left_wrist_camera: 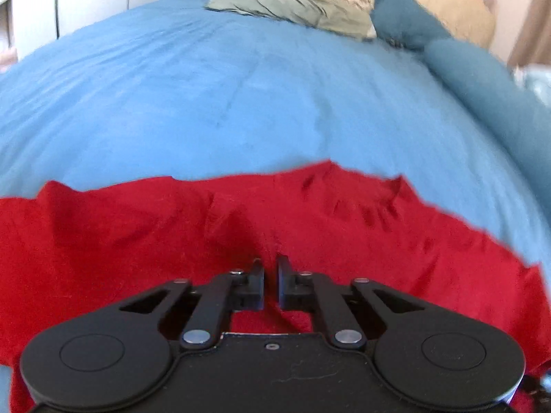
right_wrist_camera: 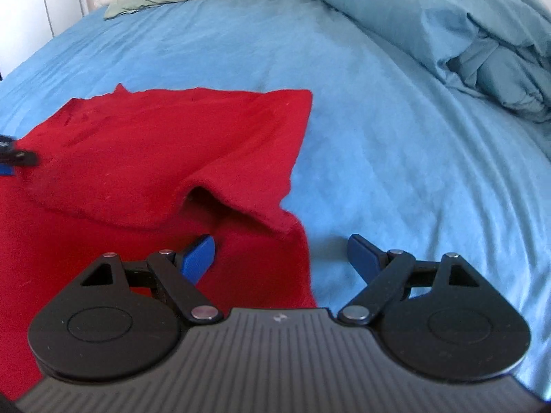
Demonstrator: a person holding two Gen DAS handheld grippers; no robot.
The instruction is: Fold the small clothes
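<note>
1. The red garment [right_wrist_camera: 144,158] lies on the blue bed sheet [right_wrist_camera: 396,158], near the front edge of the bed, partly folded: one flap is already turned over the rest and its loose edge stands a little open.
2. It looks like soft knit cloth, light and limp. I judge it will sag and bend wherever it is not supported, and it is not fragile or slippery.
3. The left claw [left_wrist_camera: 270,268] is pressed nearly together and pinches a small ridge of the red cloth.
4. The right claw [right_wrist_camera: 280,251] is spread wide, one blue finger over the cloth, the other over the sheet, and holds nothing.
5. A good place to hold seems the right edge or near corner, taking both layers together so that the flap does not slide open.
</note>
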